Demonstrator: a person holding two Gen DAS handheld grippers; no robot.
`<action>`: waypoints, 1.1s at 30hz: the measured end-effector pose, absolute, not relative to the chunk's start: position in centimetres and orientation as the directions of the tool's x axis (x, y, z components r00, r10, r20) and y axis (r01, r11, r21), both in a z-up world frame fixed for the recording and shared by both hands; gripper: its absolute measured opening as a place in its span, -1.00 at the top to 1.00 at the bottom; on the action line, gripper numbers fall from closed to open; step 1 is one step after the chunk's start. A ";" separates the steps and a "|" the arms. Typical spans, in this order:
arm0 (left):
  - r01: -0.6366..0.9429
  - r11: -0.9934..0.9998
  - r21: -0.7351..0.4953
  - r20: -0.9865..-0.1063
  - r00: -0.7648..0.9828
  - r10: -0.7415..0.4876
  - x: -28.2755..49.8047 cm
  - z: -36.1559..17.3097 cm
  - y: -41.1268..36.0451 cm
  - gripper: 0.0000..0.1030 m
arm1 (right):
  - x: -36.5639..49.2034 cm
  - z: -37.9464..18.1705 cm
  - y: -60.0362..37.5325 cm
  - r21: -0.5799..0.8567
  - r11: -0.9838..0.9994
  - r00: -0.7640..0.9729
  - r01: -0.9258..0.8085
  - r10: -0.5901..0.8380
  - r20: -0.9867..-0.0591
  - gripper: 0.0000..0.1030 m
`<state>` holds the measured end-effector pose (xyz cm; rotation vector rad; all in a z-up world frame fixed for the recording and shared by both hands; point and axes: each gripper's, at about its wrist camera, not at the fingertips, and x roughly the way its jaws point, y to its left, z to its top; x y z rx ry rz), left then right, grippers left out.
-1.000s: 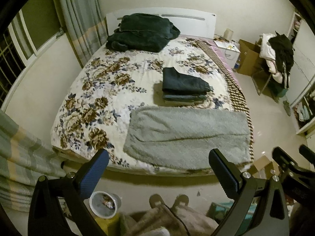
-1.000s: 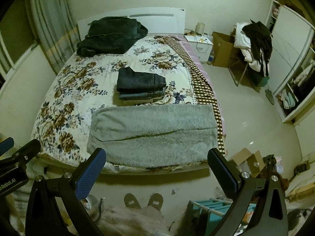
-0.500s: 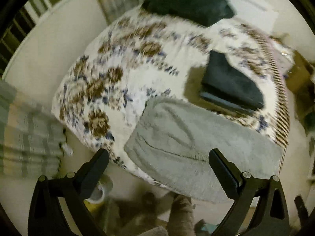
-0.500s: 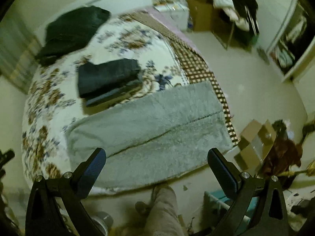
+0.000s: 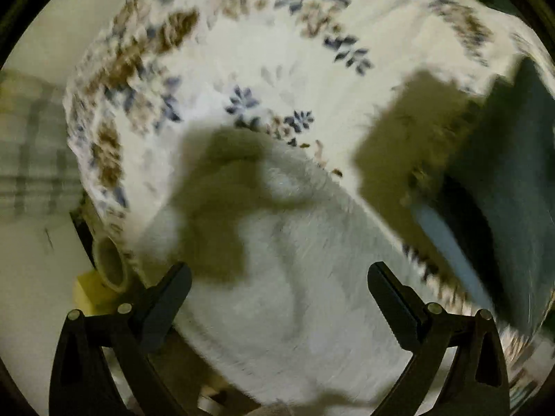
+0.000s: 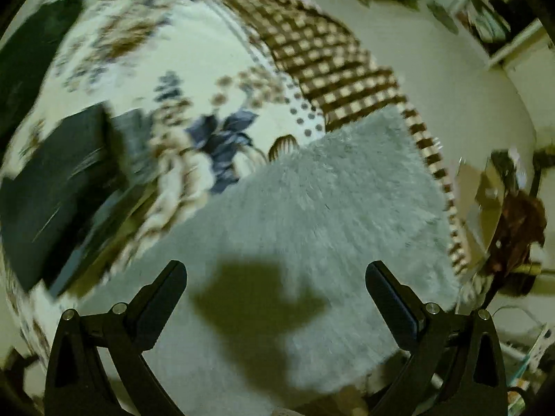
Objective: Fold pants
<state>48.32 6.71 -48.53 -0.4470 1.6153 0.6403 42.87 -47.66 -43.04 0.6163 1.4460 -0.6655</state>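
Across the near edge of the bed with the cream floral cover of brown and blue blossoms [image 5: 242,52], spread flat: fuzzy grey fleece pants [image 6: 312,208]. Above them, left gripper [image 5: 277,298] and right gripper [image 6: 275,294], each with black jaws wide apart, holding nothing, casting dark shadows onto the fleece. Beside the pants, farther onto the bed, a stack of folded dark navy garments [image 6: 59,180], close to the grey cloth but contact unclear through motion blur. Along the bed's right side, a brown-and-cream checked border [image 6: 319,55]. Off the left corner, a pale cup [image 5: 111,263] on the floor. No legible writing or labels anywhere.
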 end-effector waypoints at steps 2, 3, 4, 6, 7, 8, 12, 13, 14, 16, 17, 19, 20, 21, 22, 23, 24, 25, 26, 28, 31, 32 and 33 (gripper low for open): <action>-0.668 0.729 0.152 -0.984 -0.174 0.046 49.9 -52.3 7.8 -1.00 | 44.0 -46.7 -49.8 -0.019 0.624 -0.016 0.782 -0.010 -1.000 -1.00; -0.683 0.713 0.158 -0.981 -0.188 0.038 50.3 -53.7 8.0 -1.00 | 44.3 -48.2 -50.7 -0.021 0.596 -0.027 0.803 0.001 -1.000 -1.00; -0.703 0.694 0.153 -0.980 -0.199 0.015 51.0 -55.5 8.4 -1.00 | 44.4 -49.2 -51.2 -0.023 0.578 -0.035 0.816 0.010 -0.999 -1.00; -0.729 0.666 0.155 -0.975 -0.220 -0.014 51.9 -58.2 9.1 -1.00 | 44.5 -51.6 -52.6 -0.028 0.532 -0.052 0.846 0.032 -0.998 -1.00; -0.739 0.655 0.158 -0.973 -0.228 -0.023 52.1 -59.2 9.4 -1.00 | 44.7 -52.6 -53.1 -0.036 0.513 -0.064 0.858 0.036 -0.997 -1.00; -0.746 0.647 0.159 -0.972 -0.233 -0.030 52.1 -60.0 9.7 -0.98 | 45.0 -53.8 -53.8 -0.041 0.491 -0.070 0.870 0.042 -0.997 -1.00; -0.737 0.654 0.169 -0.972 -0.234 -0.012 52.5 -61.8 10.1 -0.11 | 45.4 -57.5 -55.5 -0.067 0.424 -0.107 0.903 0.073 -0.992 -0.98; -0.735 0.659 0.161 -0.974 -0.225 -0.014 52.3 -61.8 10.1 0.03 | 45.4 -58.0 -55.7 -0.065 0.417 -0.106 0.906 0.077 -0.991 -0.83; -0.729 0.669 0.148 -0.978 -0.207 -0.010 52.1 -61.4 10.1 0.40 | 45.5 -58.4 -55.8 -0.063 0.417 -0.100 0.907 0.068 -0.993 -0.70; -0.723 0.679 0.127 -0.986 -0.169 0.004 51.4 -60.2 10.1 0.69 | 46.0 -59.0 -55.7 -0.075 0.448 -0.101 0.891 0.034 -0.994 -0.14; -0.730 0.676 0.097 -0.990 -0.138 -0.006 50.9 -59.5 10.3 0.75 | 46.0 -59.2 -55.7 -0.073 0.457 -0.096 0.887 0.029 -0.995 0.04; -0.749 0.663 0.020 -0.997 -0.064 -0.042 49.6 -57.4 10.8 0.79 | 45.4 -58.5 -55.5 -0.061 0.465 -0.076 0.883 0.013 -0.997 0.82; -0.752 0.659 -0.011 -0.998 -0.035 -0.056 49.1 -56.5 11.0 0.80 | 45.0 -58.1 -55.4 -0.045 0.465 -0.055 0.884 0.009 -0.998 0.82; -0.753 0.656 -0.049 -0.997 0.004 -0.071 48.5 -55.2 11.2 0.81 | 44.7 -57.4 -55.3 -0.026 0.467 -0.030 0.884 0.001 -1.000 0.84; -0.751 0.655 -0.088 -0.995 0.040 -0.088 47.9 -53.7 11.4 0.82 | 44.4 -56.6 -55.2 -0.011 0.470 -0.008 0.882 -0.009 -1.000 0.85; -0.750 0.651 -0.113 -0.993 0.063 -0.099 47.4 -52.8 11.5 0.82 | 44.0 -55.4 -55.1 0.016 0.475 0.029 0.880 -0.019 -0.999 0.85; -0.749 0.644 -0.158 -0.987 0.107 -0.118 46.6 -51.1 11.8 0.82 | 43.7 -54.5 -55.0 0.040 0.478 0.056 0.878 -0.020 -0.998 0.85; -0.744 0.643 -0.183 -0.983 0.134 -0.125 46.2 -50.0 11.9 0.82 | 43.3 -53.3 -54.9 0.067 0.480 0.087 0.875 -0.018 -0.996 0.86; -0.739 0.640 -0.212 -0.977 0.165 -0.134 45.6 -48.6 12.1 0.83 | 42.7 -51.7 -54.7 0.106 0.482 0.132 0.870 -0.021 -0.991 0.86; -0.722 0.629 -0.288 -0.957 0.242 -0.161 43.9 -45.8 12.6 0.83 | 41.4 -49.0 -54.7 0.162 0.487 0.203 0.858 -0.032 -0.979 0.87; -0.686 0.623 -0.376 -0.924 0.329 -0.196 40.5 -43.5 13.3 0.83 | 39.0 -42.8 -53.5 0.239 0.511 0.313 0.825 -0.061 -0.948 0.87; -0.670 0.626 -0.399 -0.913 0.352 -0.205 39.1 -42.7 13.6 0.83 | 37.3 -41.1 -53.1 0.266 0.524 0.354 0.809 -0.073 -0.932 0.87; -0.659 0.625 -0.417 -0.905 0.367 -0.217 38.3 -43.0 14.1 0.83 | 34.7 -38.9 -53.1 0.292 0.531 0.387 0.795 -0.075 -0.919 0.87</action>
